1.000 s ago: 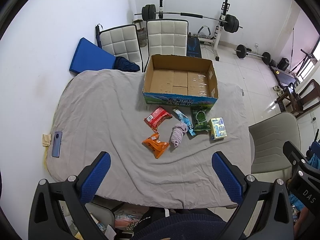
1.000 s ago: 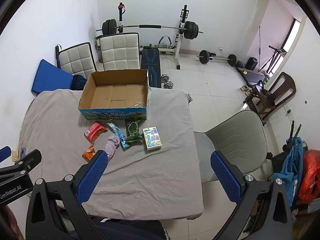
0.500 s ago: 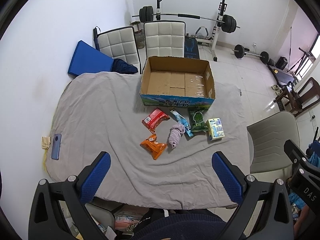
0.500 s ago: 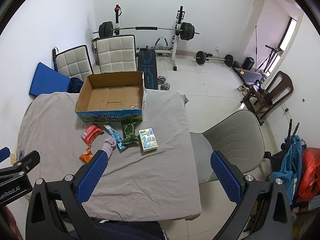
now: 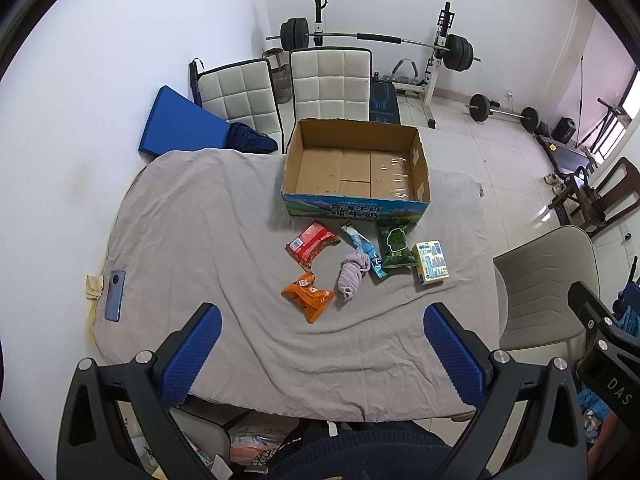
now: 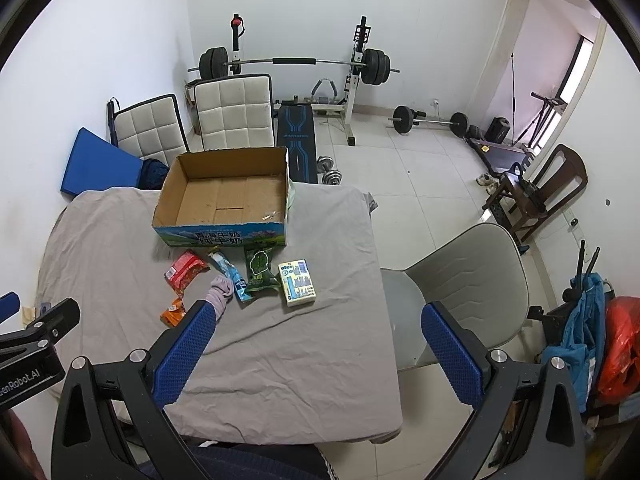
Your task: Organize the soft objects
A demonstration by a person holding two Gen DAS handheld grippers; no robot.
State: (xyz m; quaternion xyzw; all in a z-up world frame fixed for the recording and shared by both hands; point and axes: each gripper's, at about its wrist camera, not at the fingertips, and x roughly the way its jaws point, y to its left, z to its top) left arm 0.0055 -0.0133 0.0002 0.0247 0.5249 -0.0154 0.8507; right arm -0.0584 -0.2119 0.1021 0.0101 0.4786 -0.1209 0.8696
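Six soft items, among them the sock [image 5: 352,274], lie mid-bench before the box [image 5: 356,168], well ahead of both wide-open, empty grippers, left gripper [image 5: 320,354] facing them squarely and nearer, right gripper [image 6: 320,354] offset toward the bench's right edge.

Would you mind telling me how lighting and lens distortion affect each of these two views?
Left wrist view: even daylight, soft shadows beside the open cardboard box; the fisheye bows the grey cloth-covered table, and black vignette fills the corners. Right wrist view: the bright window at far right washes out, with mild sheen on the white floor tiles; the walls curve strongly near the edges, but the centre stays sharp.
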